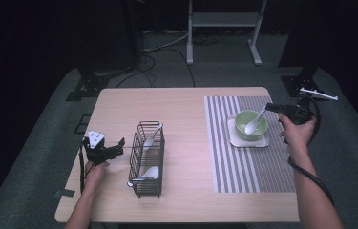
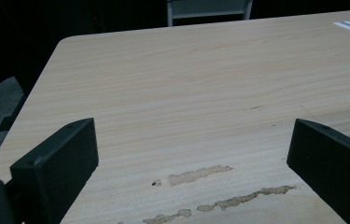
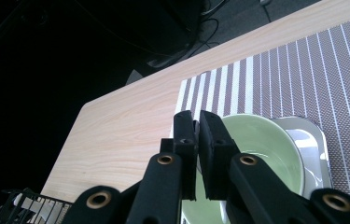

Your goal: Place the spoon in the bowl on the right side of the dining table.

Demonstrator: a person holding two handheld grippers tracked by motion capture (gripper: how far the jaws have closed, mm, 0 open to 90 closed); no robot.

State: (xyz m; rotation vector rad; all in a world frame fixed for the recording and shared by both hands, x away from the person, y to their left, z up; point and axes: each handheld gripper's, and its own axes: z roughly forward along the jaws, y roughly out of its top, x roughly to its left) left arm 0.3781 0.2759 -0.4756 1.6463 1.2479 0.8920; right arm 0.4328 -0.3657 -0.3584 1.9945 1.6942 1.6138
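Right gripper (image 1: 273, 108) clamping spoon (image 1: 254, 123), over green bowl (image 1: 250, 125)

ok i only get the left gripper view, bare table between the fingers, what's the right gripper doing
observer: the right gripper is shut on a white spoon by its handle, scoop end in a green bowl
operator: what's the bowl on
observer: a small tray on the striped placemat
operator: anything near my left
observer: a black wire basket just right of the left gripper, two more spoons in it
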